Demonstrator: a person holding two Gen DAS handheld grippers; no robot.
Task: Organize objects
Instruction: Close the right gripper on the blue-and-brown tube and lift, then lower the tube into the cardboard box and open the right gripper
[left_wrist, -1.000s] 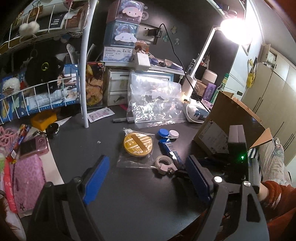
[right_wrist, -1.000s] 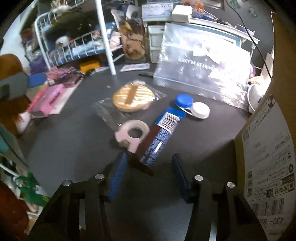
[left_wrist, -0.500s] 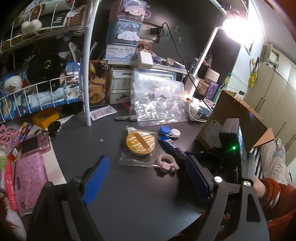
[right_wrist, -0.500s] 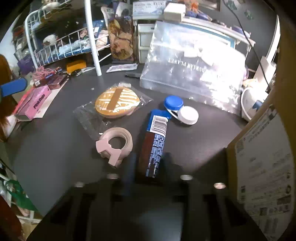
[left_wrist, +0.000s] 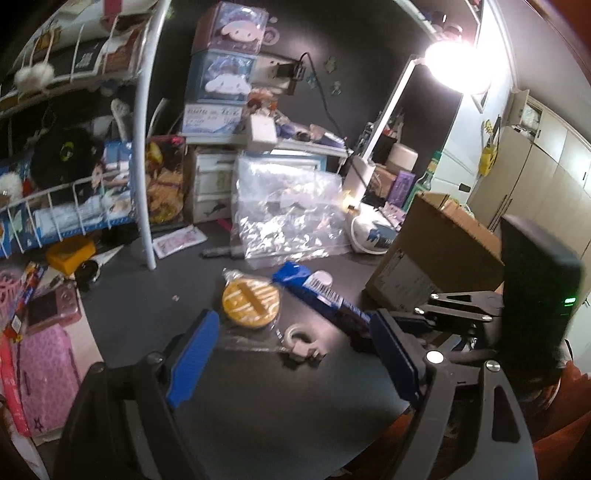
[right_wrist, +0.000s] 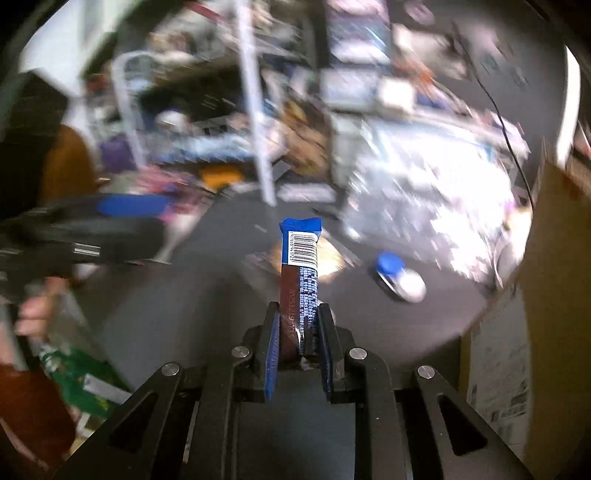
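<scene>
Lifted off the desk since the earlier frame, snack bar sits clamped in right gripper; left gripper gapes empty; tape roll, wrapped cookie remain unsorted.

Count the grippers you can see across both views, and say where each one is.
2. The left gripper hovers open over the dark table, holding nothing. The right gripper is shut on the blue snack bar, lifted above the table. None seems hidden.

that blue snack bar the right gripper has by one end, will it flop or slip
Probably stiff: the snack bar juts straight out of the right gripper without sagging. The glossy wrapper could slip, since only its tail end is pinched. It looks light.
</scene>
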